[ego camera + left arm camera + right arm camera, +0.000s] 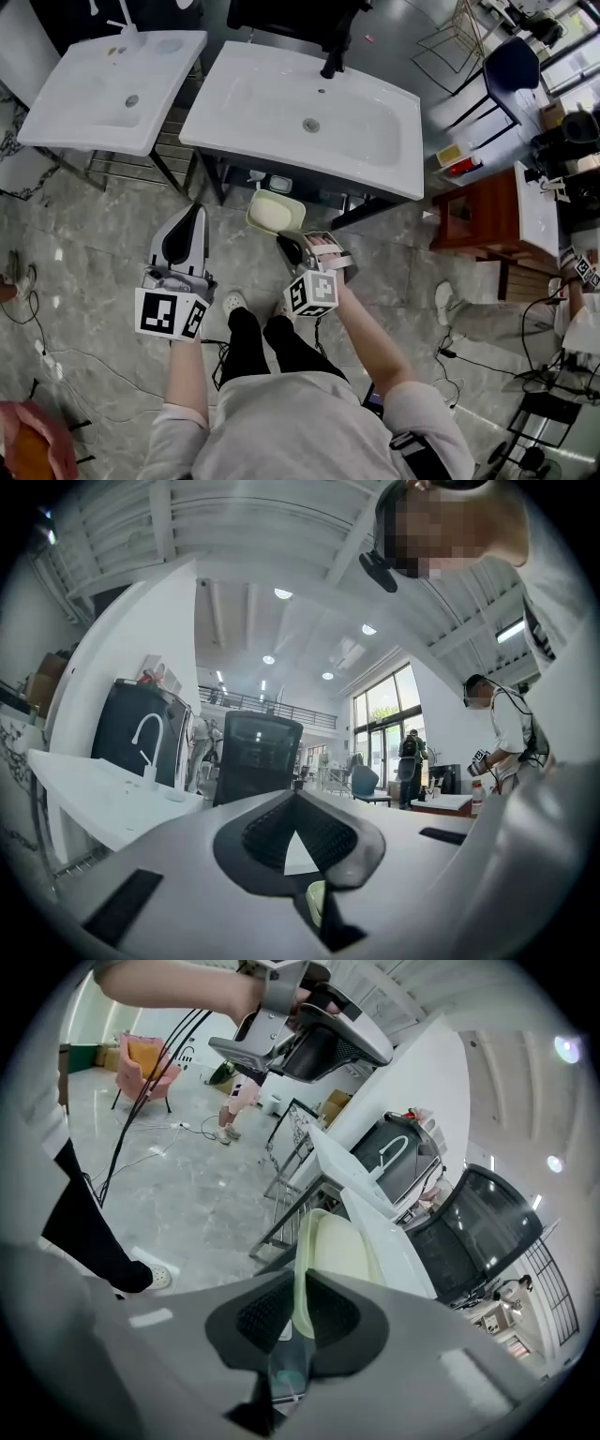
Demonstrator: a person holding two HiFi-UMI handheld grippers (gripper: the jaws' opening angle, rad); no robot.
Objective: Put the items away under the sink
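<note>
A pale green plastic basin (274,212) hangs just in front of the white sink (309,112), near its front edge. My right gripper (287,242) is shut on the basin's near rim; in the right gripper view the basin (342,1246) stands on edge between the dark pads. My left gripper (194,210) is to the left of the basin, lower than the sink top, jaws pressed together with nothing in them. In the left gripper view its pads (281,832) meet, and the sink top (103,799) lies to the left. The space under the sink is mostly hidden.
A second white sink (112,84) stands to the left on a metal frame. A small box (279,184) shows under the main sink's front edge. A wooden table (478,216) is to the right. Cables (56,361) run over the grey floor.
</note>
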